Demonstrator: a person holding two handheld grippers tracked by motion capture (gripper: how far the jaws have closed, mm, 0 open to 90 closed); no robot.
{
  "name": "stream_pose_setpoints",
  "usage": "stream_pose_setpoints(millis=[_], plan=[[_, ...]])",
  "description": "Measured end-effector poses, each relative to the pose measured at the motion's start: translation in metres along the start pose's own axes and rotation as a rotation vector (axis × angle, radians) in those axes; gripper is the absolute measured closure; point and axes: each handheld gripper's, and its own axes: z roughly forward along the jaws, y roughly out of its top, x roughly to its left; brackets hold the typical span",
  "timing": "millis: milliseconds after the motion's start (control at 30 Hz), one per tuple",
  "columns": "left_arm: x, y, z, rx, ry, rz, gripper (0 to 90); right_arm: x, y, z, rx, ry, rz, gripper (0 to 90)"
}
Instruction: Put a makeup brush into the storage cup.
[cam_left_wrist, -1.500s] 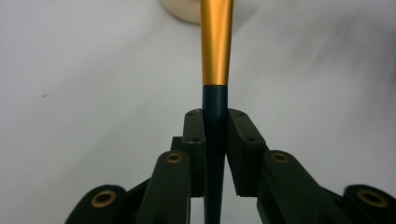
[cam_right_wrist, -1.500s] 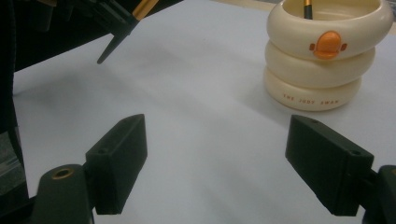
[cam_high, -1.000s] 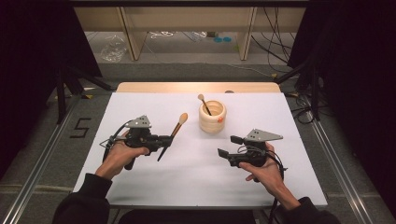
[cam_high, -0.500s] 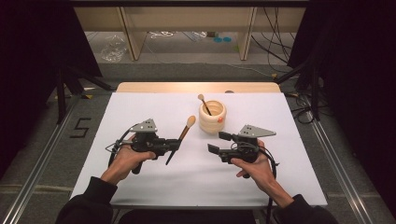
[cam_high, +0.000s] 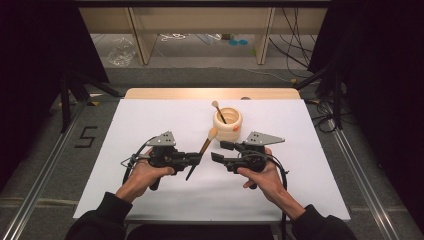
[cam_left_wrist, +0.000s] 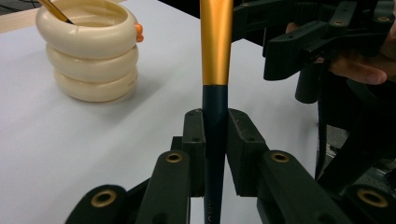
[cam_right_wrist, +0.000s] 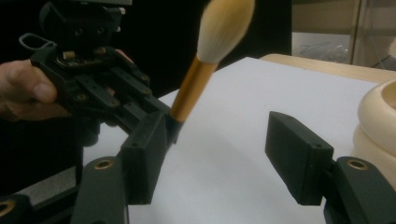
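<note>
A makeup brush (cam_high: 204, 147) with a black handle, gold ferrule and cream bristles is tilted up toward the far right. My left gripper (cam_high: 196, 158) is shut on its black handle (cam_left_wrist: 215, 116). My right gripper (cam_high: 218, 151) faces it from the right, a little apart. Its jaws are open and have just been closing, with nothing between the pads (cam_right_wrist: 299, 156). In the right gripper view the brush (cam_right_wrist: 198, 84) rises just beyond the left jaw. A cream ringed holder (cam_high: 228, 123) stands behind them, with a second brush (cam_high: 218, 111) in it.
A white sheet (cam_high: 150, 115) covers the table, with a wooden board (cam_high: 210, 93) along its far edge. Beyond the table are a shelf frame and cables on the floor. A "5" mark (cam_high: 86, 136) lies on the floor at the left.
Both grippers have moved toward each other at the table's middle. The brush has travelled right with the left gripper. The right gripper's jaws stand narrower than before.
</note>
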Motion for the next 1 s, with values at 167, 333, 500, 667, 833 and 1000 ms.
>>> stream_pose_setpoints(millis=[167,333,500,667,833,1000], plan=[[-0.006,0.001,0.006,-0.001,-0.024,0.000,78.4,0.004,0.002,0.003,-0.008,0.024,-0.017,45.0],[-0.007,0.001,0.008,-0.001,-0.023,0.001,78.4,0.005,0.003,0.006,-0.002,0.039,-0.016,49.9],[-0.008,0.001,0.008,-0.012,-0.017,0.002,78.3,0.006,0.003,0.008,0.007,0.054,-0.003,53.8],[-0.009,0.002,0.010,-0.022,-0.023,0.006,78.4,0.006,0.003,0.011,-0.010,0.072,0.011,57.2],[-0.012,0.002,0.012,-0.034,-0.028,0.009,78.4,0.005,0.003,0.013,-0.016,0.086,0.038,60.9],[-0.013,0.003,0.013,-0.041,-0.025,0.011,78.4,0.007,0.003,0.012,-0.005,0.098,0.058,65.7]])
